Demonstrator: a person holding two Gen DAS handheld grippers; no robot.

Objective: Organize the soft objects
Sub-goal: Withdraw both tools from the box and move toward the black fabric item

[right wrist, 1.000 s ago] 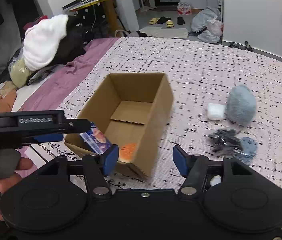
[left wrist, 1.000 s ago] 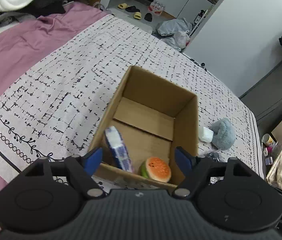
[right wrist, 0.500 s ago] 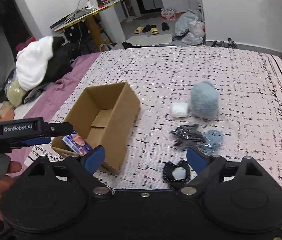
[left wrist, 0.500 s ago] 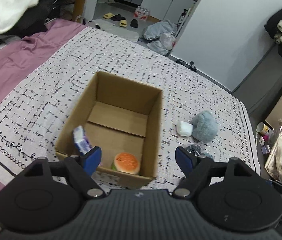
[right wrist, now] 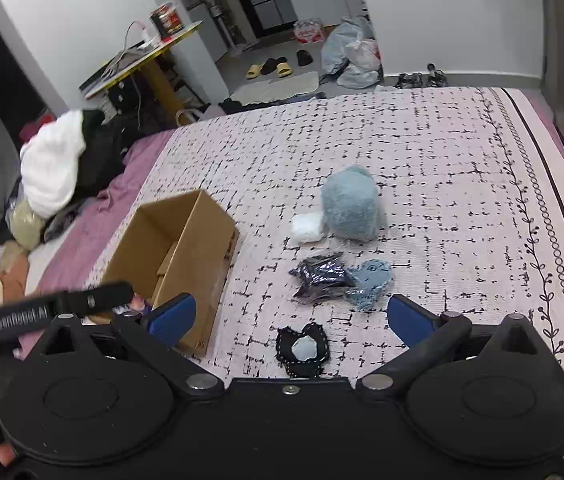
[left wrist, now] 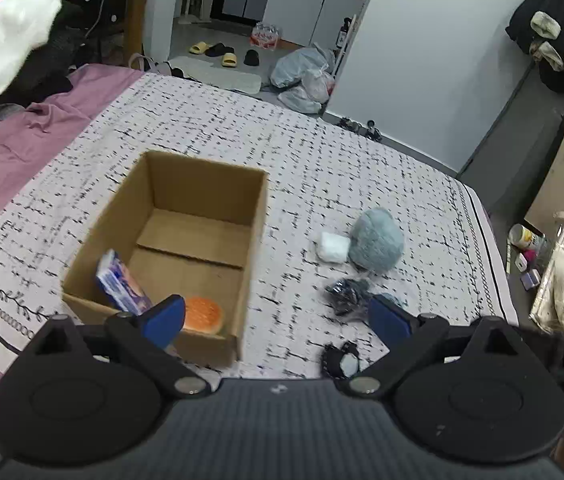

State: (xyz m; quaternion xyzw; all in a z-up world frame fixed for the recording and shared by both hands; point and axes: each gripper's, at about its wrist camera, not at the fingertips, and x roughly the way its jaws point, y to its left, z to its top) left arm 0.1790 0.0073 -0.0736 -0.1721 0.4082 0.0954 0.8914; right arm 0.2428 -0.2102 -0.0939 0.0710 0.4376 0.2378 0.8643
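Five loose soft pieces on the bed beside the cardboard box (right wrist: pixel 185 252), black-trimmed patch (right wrist: pixel 304 350) nearest, dead ahead between the opening, empty jaws of the right tool (right wrist: pixel 289 316); left tool (left wrist: pixel 275 318) likewise opening, empty, nearer the box.

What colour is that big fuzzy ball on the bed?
The fuzzy ball is a pale blue-grey; the right wrist view shows it best.
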